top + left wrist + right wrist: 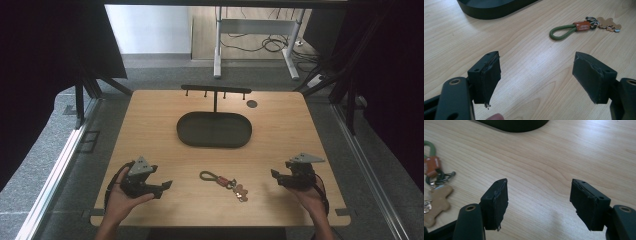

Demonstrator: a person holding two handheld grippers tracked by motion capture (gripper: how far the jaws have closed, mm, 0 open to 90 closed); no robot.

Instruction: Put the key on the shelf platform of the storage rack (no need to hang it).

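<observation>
High view: left tongs (167,185) and right tongs (274,174), both with jaws apart and empty, rest low over the wooden bench (150,130) either side of a keyring (225,181) with green cord loop, orange tag and keys, lying flat near the front edge, well short of the black oval tray (187,132) and its hook rack (216,90). Likely hazards: thin, loose keys may slide or dangle unevenly if pinched off-centre on smooth wood. Beyond lie grey carpet, a desk frame (218,45) and floor cables (272,44).
</observation>
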